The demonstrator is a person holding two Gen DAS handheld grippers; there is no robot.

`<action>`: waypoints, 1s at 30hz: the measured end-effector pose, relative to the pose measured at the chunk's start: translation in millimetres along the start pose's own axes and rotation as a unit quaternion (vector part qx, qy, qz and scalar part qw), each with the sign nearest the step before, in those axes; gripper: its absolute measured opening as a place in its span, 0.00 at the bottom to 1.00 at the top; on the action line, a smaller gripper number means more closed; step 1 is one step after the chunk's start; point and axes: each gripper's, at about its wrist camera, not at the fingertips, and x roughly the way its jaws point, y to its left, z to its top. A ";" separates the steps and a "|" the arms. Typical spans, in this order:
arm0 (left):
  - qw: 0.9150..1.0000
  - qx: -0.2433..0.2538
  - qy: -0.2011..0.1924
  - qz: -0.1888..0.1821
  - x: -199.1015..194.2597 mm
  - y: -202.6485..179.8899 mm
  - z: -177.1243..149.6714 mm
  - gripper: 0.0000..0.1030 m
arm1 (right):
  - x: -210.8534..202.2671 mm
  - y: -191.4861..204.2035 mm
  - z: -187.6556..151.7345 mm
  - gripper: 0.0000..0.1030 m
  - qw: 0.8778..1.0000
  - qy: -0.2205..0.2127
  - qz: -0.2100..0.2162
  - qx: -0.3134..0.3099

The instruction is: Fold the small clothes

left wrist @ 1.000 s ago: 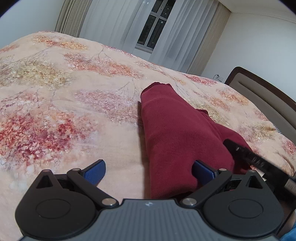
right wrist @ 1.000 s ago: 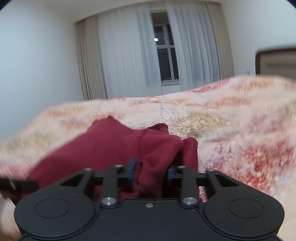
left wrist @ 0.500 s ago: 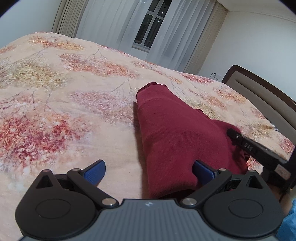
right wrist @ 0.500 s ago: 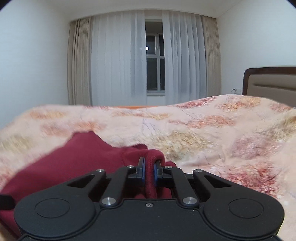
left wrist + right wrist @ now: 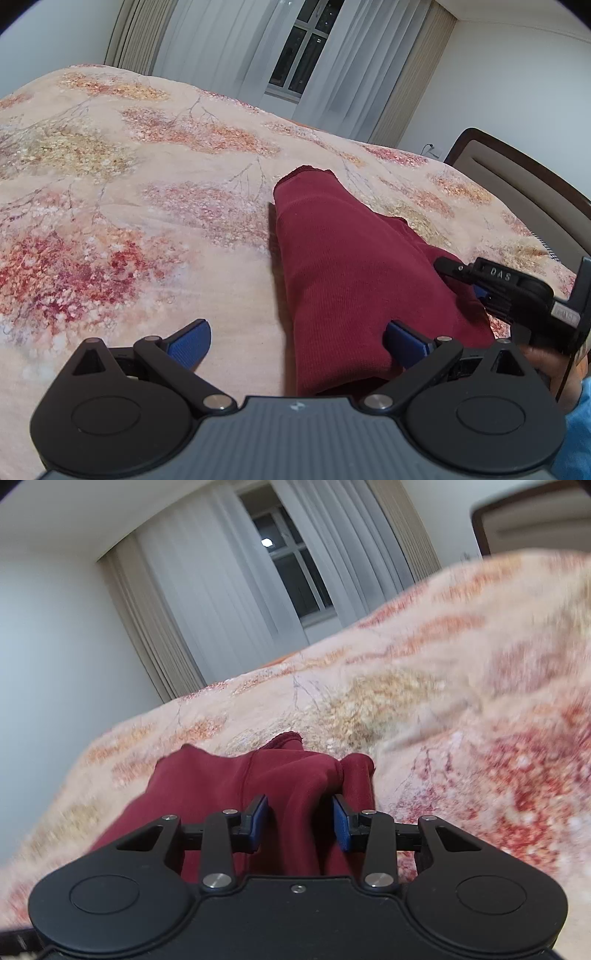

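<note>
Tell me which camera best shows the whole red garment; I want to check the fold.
The left wrist view: the red garment lies there nearly full length on the bed, its long folded edge sharp. The right wrist view shows only its near bunched end, between the right claw's parted pads, partly blurred.

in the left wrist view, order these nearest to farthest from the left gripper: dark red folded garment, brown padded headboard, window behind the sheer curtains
1. Dark red folded garment: directly ahead of the left gripper, against its right finger.
2. Brown padded headboard: far right, at the bed's edge.
3. Window behind the sheer curtains: on the back wall, beyond the bed.
</note>
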 end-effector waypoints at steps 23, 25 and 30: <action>1.000 0.005 -0.008 0.019 17.9 12.7 36.4 1.00 | -21.3 21.9 -10.8 0.72 0.993 -0.024 -0.060 -0.099; 1.000 0.003 0.000 0.009 23.5 13.3 32.0 1.00 | -34.9 25.5 -16.9 0.85 0.995 -0.027 -0.041 -0.087; 0.999 0.040 0.005 0.025 29.3 6.6 16.5 0.99 | -54.6 40.5 -41.5 0.87 0.992 -0.006 -0.040 -0.121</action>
